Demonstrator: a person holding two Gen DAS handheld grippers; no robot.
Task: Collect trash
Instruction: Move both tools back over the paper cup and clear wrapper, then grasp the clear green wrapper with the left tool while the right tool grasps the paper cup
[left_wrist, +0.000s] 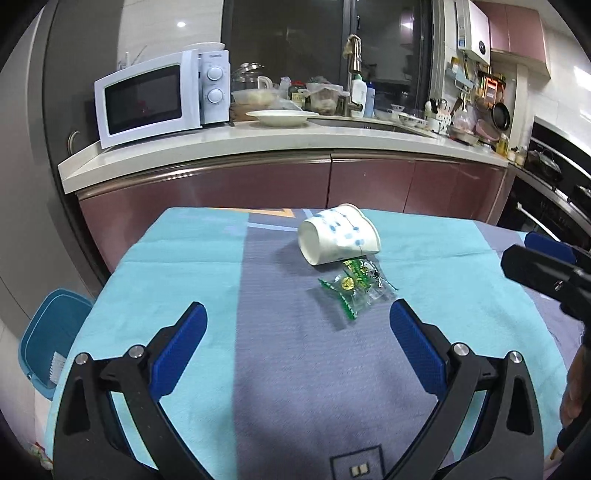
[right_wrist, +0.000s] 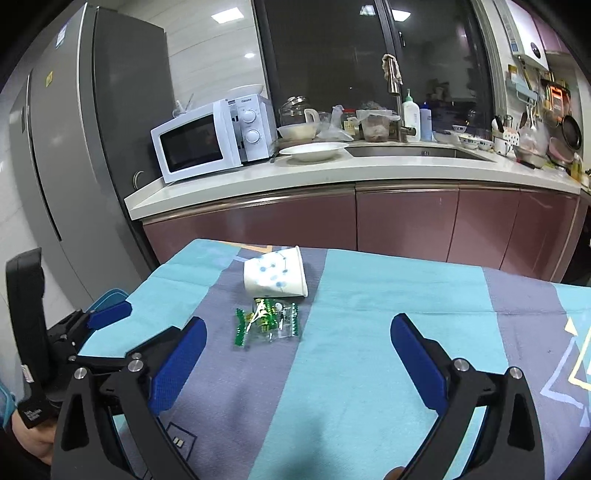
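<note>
A white paper cup (left_wrist: 338, 234) with blue dots lies on its side on the table's blue cloth (left_wrist: 184, 258). Just in front of it lies a clear wrapper with green print (left_wrist: 354, 290). My left gripper (left_wrist: 298, 317) stands open, nothing between its blue pads, a short way before the wrapper. From the right wrist the cup (right_wrist: 275, 277) and the wrapper (right_wrist: 266, 323) sit ahead and to the left of my right gripper (right_wrist: 298, 330), which is open and empty. The right gripper's finger (left_wrist: 546, 273) shows at the right edge of the left view; the left gripper (right_wrist: 99, 321) shows at the left edge of the right view.
A blue bin (left_wrist: 51, 339) stands on the floor left of the table. Behind the table runs a counter (left_wrist: 258, 142) with a microwave (left_wrist: 155, 98), a plate, a sink and bottles. A grey fridge (right_wrist: 74, 147) stands at the left.
</note>
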